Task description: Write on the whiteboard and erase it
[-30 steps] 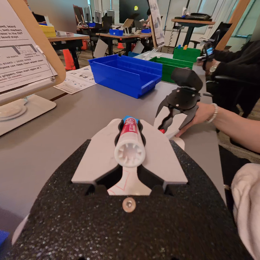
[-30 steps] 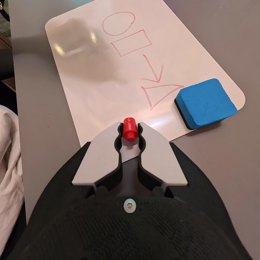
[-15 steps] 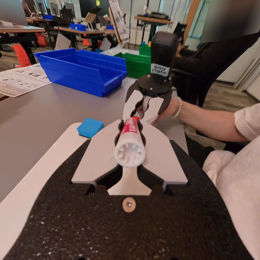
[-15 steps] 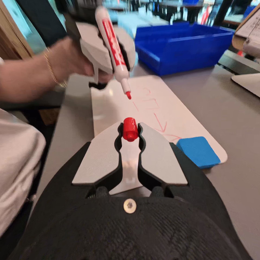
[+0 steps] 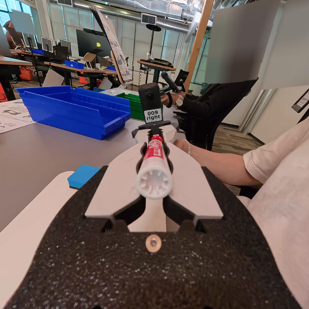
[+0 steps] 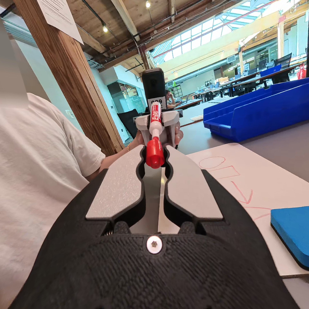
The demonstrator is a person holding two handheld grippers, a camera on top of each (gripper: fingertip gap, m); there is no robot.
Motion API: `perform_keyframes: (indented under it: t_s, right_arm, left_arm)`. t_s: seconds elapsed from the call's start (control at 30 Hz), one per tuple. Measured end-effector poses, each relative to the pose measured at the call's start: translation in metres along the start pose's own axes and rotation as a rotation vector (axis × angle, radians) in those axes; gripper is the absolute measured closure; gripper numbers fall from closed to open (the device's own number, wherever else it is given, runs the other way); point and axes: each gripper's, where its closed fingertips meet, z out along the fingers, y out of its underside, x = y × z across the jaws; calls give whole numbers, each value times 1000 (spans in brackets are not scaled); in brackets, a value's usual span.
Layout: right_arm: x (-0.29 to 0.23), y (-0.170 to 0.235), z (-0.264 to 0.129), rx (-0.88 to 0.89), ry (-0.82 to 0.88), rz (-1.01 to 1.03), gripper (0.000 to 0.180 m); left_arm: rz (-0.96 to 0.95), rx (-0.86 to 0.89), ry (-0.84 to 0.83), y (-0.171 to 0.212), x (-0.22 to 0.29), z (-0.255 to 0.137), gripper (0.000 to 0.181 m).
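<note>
Marker tip meets cap above the whiteboard (image 6: 250, 167).
We see left gripper (image 5: 154, 148) clamping the marker (image 5: 154, 160), long axis level, tip toward red cap (image 6: 154, 157) pinched by right gripper (image 6: 154, 150).

Lower frame: the black textured-plastic left gripper (image 5: 154, 147) is showing pale grey fingers (image 5: 117, 189) and a silver screw (image 5: 153, 242); at right, a white short sleeve (image 5: 264, 160) is covering the arm.

White marker (image 5: 154, 164) with red band; red cap (image 6: 154, 155). Pale grey fingers (image 6: 117, 187) on speckled black tongs (image 5: 154, 145). White whiteboard (image 6: 260, 167) with thin red outlines. Blue eraser (image 6: 291, 232), black underside. Grey desk (image 5: 41, 150). Far off, bright blue bin (image 5: 75, 108), green bin (image 5: 133, 107).
</note>
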Motion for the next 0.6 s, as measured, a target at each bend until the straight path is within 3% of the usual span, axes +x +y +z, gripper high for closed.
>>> perform_keyframes:
  t_s: [0.3, 0.5, 0.6]
  right_arm:
    - [-1, 8, 15, -59, 21, 4, 160]
    - [6, 15, 11, -232, 216, -333, 160]
    - [3, 9, 11, -230, 250, -424, 160]
  left_arm:
    - [34, -65, 4, 9, 5, 6, 162]
    - [-43, -91, -27, 14, 4, 9, 162]
    - [-139, -35, 7, 11, 6, 10, 162]
